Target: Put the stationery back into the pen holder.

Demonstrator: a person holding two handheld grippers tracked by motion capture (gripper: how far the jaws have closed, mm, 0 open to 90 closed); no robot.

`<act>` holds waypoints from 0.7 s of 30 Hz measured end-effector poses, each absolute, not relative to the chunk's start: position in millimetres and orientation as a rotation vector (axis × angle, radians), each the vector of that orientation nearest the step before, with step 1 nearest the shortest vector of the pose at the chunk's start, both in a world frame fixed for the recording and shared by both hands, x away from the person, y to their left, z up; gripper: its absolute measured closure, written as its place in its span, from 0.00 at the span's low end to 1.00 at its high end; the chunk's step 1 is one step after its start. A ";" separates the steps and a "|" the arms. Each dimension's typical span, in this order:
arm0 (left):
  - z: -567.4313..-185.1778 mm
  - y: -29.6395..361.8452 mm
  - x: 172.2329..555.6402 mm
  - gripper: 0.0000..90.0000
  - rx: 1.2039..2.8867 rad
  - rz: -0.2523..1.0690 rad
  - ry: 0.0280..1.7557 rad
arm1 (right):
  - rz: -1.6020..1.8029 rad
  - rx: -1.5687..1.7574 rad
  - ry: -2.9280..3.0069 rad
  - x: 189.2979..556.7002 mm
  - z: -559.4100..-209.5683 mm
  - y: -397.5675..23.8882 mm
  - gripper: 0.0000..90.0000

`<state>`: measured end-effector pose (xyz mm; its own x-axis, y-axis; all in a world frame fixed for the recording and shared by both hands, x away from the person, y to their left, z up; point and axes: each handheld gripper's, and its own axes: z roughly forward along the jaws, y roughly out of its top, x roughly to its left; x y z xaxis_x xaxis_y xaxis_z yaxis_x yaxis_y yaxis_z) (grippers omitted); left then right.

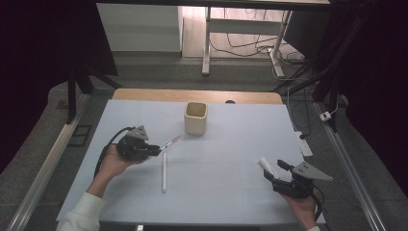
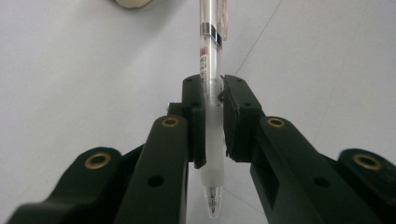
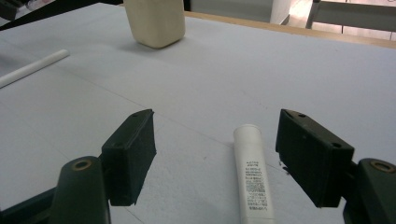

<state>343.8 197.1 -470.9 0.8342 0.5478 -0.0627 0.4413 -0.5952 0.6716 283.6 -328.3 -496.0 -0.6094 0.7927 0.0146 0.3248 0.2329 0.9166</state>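
Observation:
My left gripper (image 1: 155,149) is shut on a clear pen with a red clip (image 1: 170,142), which points up and right toward the cream cup (image 1: 196,117). In the left gripper view the pen (image 2: 211,84) runs upright between the two pads, its tip toward the camera and the cup (image 2: 132,3) at the top edge. A white pen (image 1: 164,172) lies on the pale blue mat just right of that gripper. My right gripper (image 1: 273,169) stands open at the mat's right front. A white tube (image 3: 252,172) lies on the mat between its jaws, nearer the right one, untouched.
The pale blue mat (image 1: 226,144) covers a wooden table whose far edge (image 1: 197,95) shows behind the cup. A power strip (image 1: 304,144) lies off the mat's right edge. Desk legs and cables (image 1: 250,45) stand on the floor beyond.

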 end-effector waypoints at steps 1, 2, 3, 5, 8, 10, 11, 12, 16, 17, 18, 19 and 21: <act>-470.5 195.9 343.4 0.88 2.301 0.195 0.717 | 1.355 1.023 2.054 283.6 -496.1 -328.2 0.32; -470.3 194.6 343.0 0.88 2.302 0.195 0.713 | 1.354 1.022 2.054 283.6 -496.1 -328.1 0.32; -469.9 193.6 342.8 0.88 2.305 0.196 0.705 | 1.356 1.023 2.052 283.6 -496.2 -328.0 0.32; -469.4 191.3 342.1 0.88 2.307 0.196 0.701 | 1.355 1.023 2.056 283.6 -496.2 -327.9 0.31; -469.0 187.9 341.3 0.88 2.311 0.198 0.694 | 1.354 1.022 2.058 283.6 -496.6 -327.3 0.32; -469.2 185.6 340.9 0.88 2.315 0.197 0.690 | 1.353 1.018 2.062 283.6 -497.1 -326.5 0.32; -469.4 184.5 341.1 0.88 2.318 0.197 0.684 | 1.349 1.015 2.067 283.6 -497.3 -326.1 0.32; -469.7 183.3 341.0 0.88 2.319 0.196 0.684 | 1.347 1.013 2.070 283.6 -497.6 -325.5 0.32; -470.0 179.4 340.1 0.88 2.329 0.193 0.675 | 1.345 1.007 2.077 283.3 -498.0 -323.0 0.32; -470.1 178.2 339.6 0.88 2.329 0.194 0.674 | 1.343 1.004 2.077 282.9 -497.9 -322.5 0.32; -469.8 177.1 339.1 0.88 2.331 0.194 0.670 | 1.343 1.001 2.079 282.6 -497.8 -322.0 0.32; -469.6 175.9 338.8 0.88 2.332 0.193 0.665 | 1.343 0.999 2.081 282.3 -497.7 -321.5 0.31; -469.0 173.1 338.0 0.88 2.333 0.192 0.655 | 1.342 0.994 2.083 281.9 -497.4 -320.2 0.32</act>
<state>338.0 173.1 -469.0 0.8614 0.5061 -0.0425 0.4029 -0.6301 0.6638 281.9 -320.2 -497.4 -0.6288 0.7776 -0.0005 0.3207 0.2600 0.9108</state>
